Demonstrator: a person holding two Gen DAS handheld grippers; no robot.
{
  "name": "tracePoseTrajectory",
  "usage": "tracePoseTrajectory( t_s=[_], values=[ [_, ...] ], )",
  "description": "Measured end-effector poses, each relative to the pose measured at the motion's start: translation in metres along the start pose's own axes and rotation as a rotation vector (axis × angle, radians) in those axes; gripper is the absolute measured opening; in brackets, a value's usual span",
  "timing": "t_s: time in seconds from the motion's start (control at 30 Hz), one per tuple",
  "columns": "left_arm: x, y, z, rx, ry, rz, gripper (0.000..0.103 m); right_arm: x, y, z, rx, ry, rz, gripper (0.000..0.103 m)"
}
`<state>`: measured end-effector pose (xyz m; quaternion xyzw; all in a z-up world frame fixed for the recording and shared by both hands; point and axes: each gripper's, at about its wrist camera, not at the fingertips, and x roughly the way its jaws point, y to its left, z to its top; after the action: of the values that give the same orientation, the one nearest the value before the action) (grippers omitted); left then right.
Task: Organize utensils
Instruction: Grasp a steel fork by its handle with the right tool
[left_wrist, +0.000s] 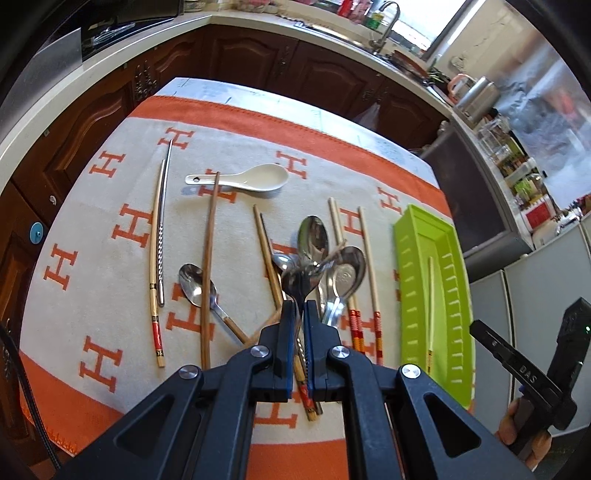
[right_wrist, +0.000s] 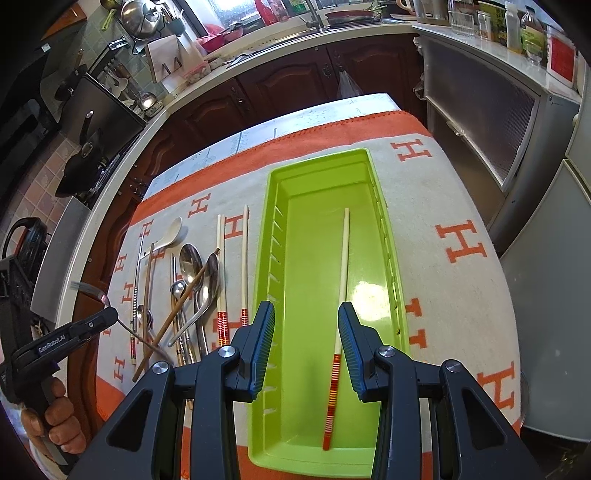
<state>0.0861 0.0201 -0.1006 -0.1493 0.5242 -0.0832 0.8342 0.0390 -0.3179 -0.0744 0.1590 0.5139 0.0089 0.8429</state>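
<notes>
In the left wrist view, the left gripper (left_wrist: 302, 314) sits at bottom centre with its jaws clenched on the handle of a metal fork (left_wrist: 295, 284), whose dark head rises just above the fingertips. Behind it, mid-frame, lies a heap of steel spoons (left_wrist: 314, 236) and crossed brown chopsticks (left_wrist: 266, 254) on an orange-and-grey towel (left_wrist: 110, 229). A white ceramic spoon (left_wrist: 255, 178) lies above centre, with a long brown chopstick (left_wrist: 208, 258) across its handle. At the left lie a pale chopstick with a red end (left_wrist: 155, 266) and a metal one (left_wrist: 164, 221) touching it. The green tray (left_wrist: 413, 258) runs down the right side.

In the right wrist view, the right gripper (right_wrist: 306, 347) hangs low in the centre, jaws spread apart and grasping nothing, over the near half of the green tray (right_wrist: 280, 206). One pale chopstick with a red-banded end (right_wrist: 341, 295) lies lengthwise inside the tray. Two matching chopsticks (right_wrist: 243, 258) lie just left of the tray. At the left edge, the left gripper (right_wrist: 110, 317) grips the fork (right_wrist: 92, 290) above the utensil heap.
</notes>
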Motion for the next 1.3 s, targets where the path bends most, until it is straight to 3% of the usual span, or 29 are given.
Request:
tracePoseTrajectory(
  t_s=[0.5, 0.8, 0.97, 1.13, 1.23, 1.3],
  values=[
    [-0.064, -0.057, -0.027, 0.201, -0.117, -0.082, 0.0, -0.041, 0.0, -0.023, -0.006, -0.036, 0.031, 0.036],
    [-0.043, -0.039, -0.026, 0.154, -0.07, -0.033, 0.001, -0.036, 0.02, -0.029, -0.038, 0.006, 0.107, 0.036],
    [-0.036, -0.02, -0.03, 0.12, -0.071, 0.014, 0.013, -0.014, 0.04, -0.035, 0.012, 0.096, 0.213, 0.036],
    [-0.034, 0.004, -0.029, 0.088, -0.086, 0.058, 0.029, 0.009, 0.06, -0.041, 0.042, 0.149, 0.242, 0.036],
    [-0.034, 0.019, -0.03, 0.075, -0.096, 0.079, 0.044, 0.02, 0.068, -0.041, 0.072, 0.167, 0.244, 0.036],
    [-0.034, 0.028, -0.031, 0.069, -0.111, 0.101, 0.046, 0.029, 0.074, -0.04, 0.093, 0.176, 0.246, 0.036]
  ],
)
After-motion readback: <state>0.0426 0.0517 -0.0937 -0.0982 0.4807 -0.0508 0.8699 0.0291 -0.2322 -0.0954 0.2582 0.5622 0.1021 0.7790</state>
